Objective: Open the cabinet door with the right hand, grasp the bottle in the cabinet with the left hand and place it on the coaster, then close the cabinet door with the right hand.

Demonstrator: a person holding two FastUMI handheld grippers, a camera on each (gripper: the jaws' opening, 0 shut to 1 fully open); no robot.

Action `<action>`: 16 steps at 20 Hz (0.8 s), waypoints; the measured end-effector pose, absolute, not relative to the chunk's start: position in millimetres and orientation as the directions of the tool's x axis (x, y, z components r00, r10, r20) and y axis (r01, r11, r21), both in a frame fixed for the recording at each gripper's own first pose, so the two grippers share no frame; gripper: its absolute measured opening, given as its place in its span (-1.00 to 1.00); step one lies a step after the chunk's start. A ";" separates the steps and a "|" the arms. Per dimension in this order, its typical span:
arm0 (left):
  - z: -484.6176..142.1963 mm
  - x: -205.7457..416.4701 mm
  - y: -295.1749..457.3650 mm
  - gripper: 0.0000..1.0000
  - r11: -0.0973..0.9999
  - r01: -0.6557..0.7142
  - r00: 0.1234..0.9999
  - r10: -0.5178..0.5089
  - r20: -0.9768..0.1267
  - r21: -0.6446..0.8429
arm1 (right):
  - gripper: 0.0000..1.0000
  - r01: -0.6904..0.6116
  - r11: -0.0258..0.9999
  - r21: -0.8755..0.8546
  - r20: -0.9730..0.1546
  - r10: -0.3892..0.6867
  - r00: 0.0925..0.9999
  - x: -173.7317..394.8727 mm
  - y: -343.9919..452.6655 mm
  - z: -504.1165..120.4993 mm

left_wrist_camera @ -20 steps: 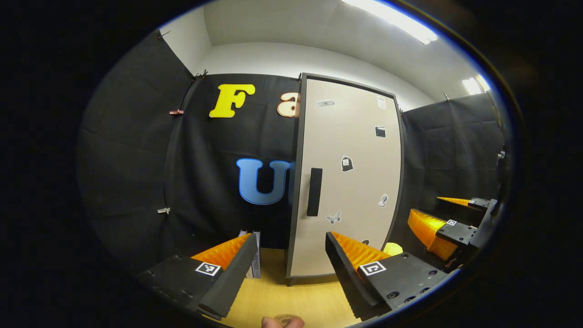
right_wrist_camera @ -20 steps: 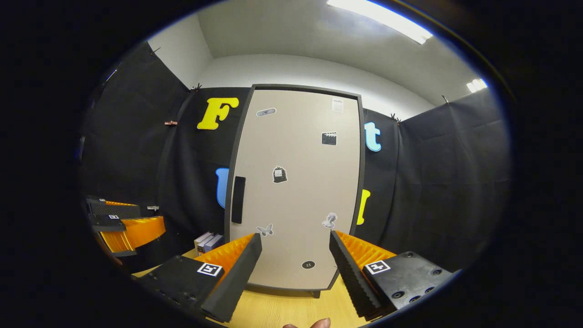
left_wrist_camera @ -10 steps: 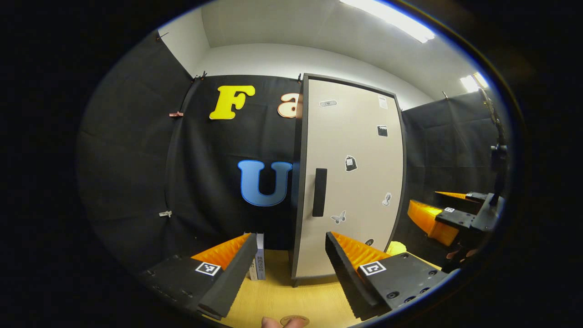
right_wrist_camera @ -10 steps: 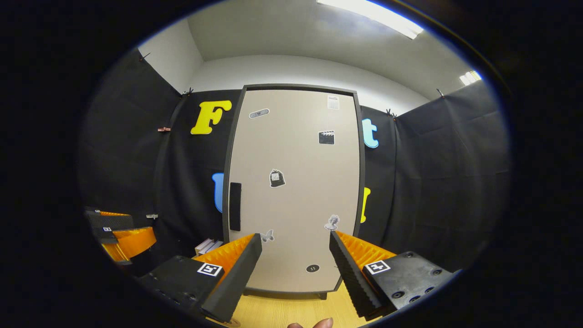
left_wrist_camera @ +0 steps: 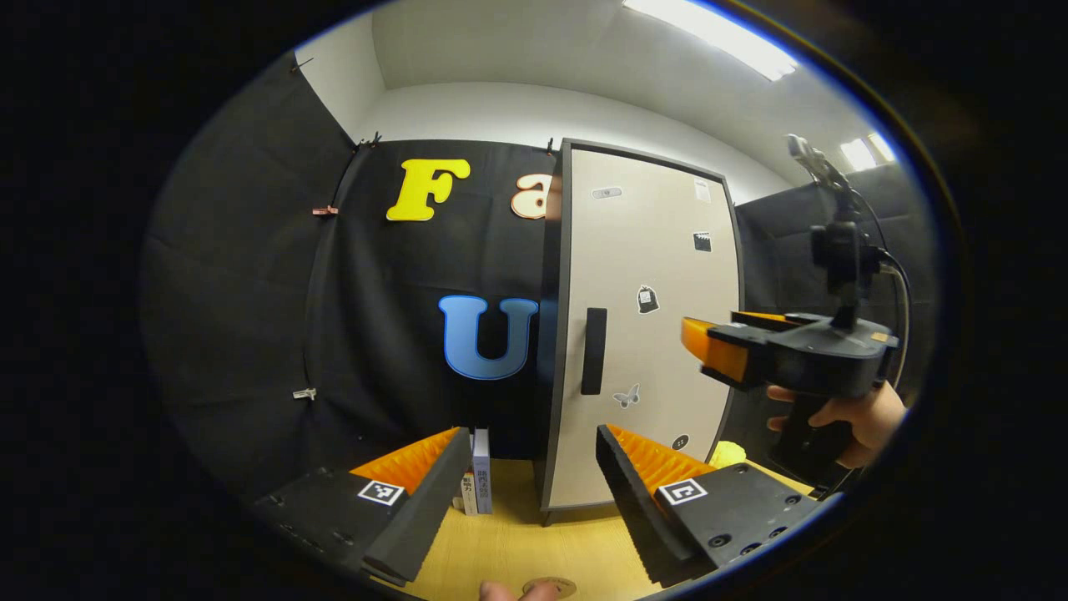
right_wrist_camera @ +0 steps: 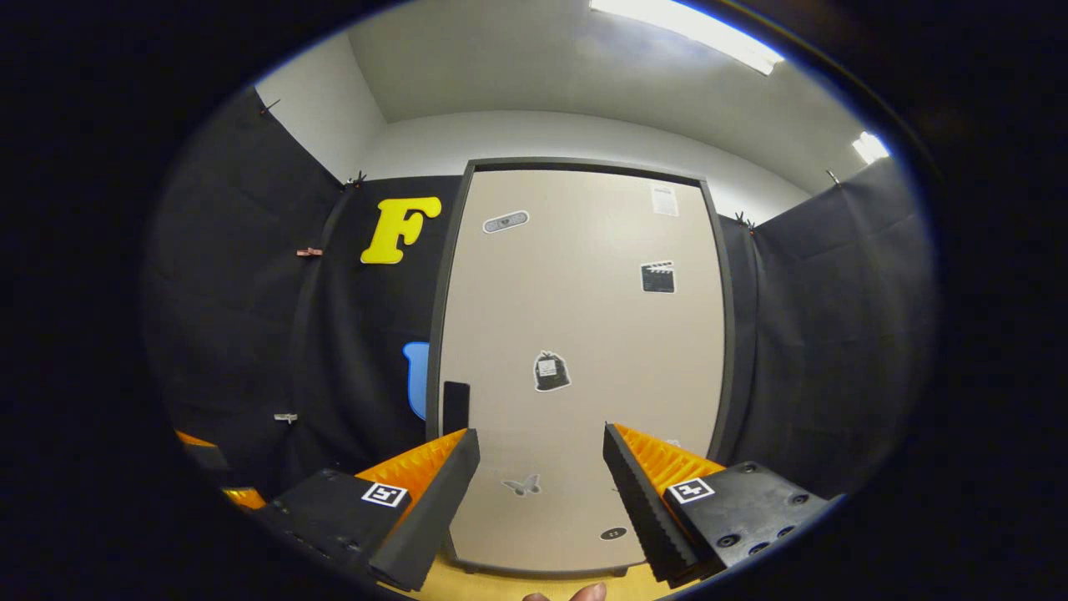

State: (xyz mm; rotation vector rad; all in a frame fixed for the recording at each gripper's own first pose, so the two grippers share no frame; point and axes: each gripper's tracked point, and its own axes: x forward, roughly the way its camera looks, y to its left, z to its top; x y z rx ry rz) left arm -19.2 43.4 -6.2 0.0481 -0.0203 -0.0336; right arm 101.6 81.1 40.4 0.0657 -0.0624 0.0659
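Cabinet door (right_wrist_camera: pixel 584 359), beige with a dark frame, stands upright and shut, bearing small stickers. Its dark vertical handle (left_wrist_camera: pixel 593 362) sits near the left edge at mid-height. A round coaster (left_wrist_camera: pixel 551 587) lies on the wooden tabletop.

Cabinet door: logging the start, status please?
Both grippers open, left gripper low over the table, right gripper raised facing the cabinet door. Door shut, handle untouched. Nothing between the right gripper and the door.

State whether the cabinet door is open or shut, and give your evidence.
Shut. The door sits flush in its dark frame, nothing inside shows, and the right gripper, fingers apart, hasn't reached the handle.
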 end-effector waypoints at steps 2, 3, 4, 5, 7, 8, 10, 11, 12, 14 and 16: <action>-9.7 -22.8 45.5 0.89 0.998 0.027 0.999 -0.028 0.016 0.051 | 0.94 -0.096 0.990 0.100 0.029 0.093 0.995 118.9 101.5 29.8; -11.7 -25.3 47.2 0.89 0.998 0.023 1.000 -0.023 0.013 0.053 | 0.94 -0.100 0.989 0.109 0.021 0.099 0.995 129.9 109.1 25.1; -13.2 -29.0 50.1 0.89 0.998 0.016 1.000 -0.017 0.012 0.056 | 0.94 -0.099 0.990 0.101 0.016 0.098 0.995 139.2 115.1 20.1; -15.6 -32.6 53.0 0.89 0.998 0.011 1.000 -0.012 0.013 0.059 | 0.94 -0.098 0.991 0.091 0.009 0.098 0.995 147.4 120.5 15.3; -19.5 -37.7 57.4 0.89 0.998 0.001 1.000 -0.002 0.007 0.067 | 0.94 -0.104 0.991 0.086 -0.008 0.105 0.994 165.5 135.6 4.0; -21.1 -39.5 59.3 0.89 0.997 -0.004 1.000 0.004 0.002 0.072 | 0.94 -0.097 0.991 0.089 -0.020 0.099 0.995 174.5 140.4 -1.5; -24.9 -43.1 66.4 0.90 0.997 -0.015 1.000 0.015 -0.006 0.081 | 0.94 -0.074 0.994 0.086 -0.035 0.077 0.996 190.9 147.4 -10.3; -27.1 -45.3 69.9 0.89 0.996 -0.020 1.000 0.021 -0.007 0.083 | 0.94 -0.071 0.994 0.087 -0.038 0.075 0.997 197.7 152.1 -13.3; -27.4 -46.7 74.7 0.89 0.996 -0.027 1.000 0.028 -0.009 0.084 | 0.94 -0.072 0.994 0.088 -0.035 0.075 0.997 203.4 157.5 -15.6; -30.0 -50.9 80.3 0.89 0.996 -0.037 0.999 0.038 -0.014 0.077 | 0.82 -0.059 0.995 0.082 -0.026 0.062 0.998 212.0 161.6 -17.0; -31.3 -52.3 86.3 0.90 0.996 -0.045 0.999 0.046 -0.018 0.074 | 0.64 -0.049 0.994 0.099 -0.017 0.051 0.999 220.7 165.1 -16.0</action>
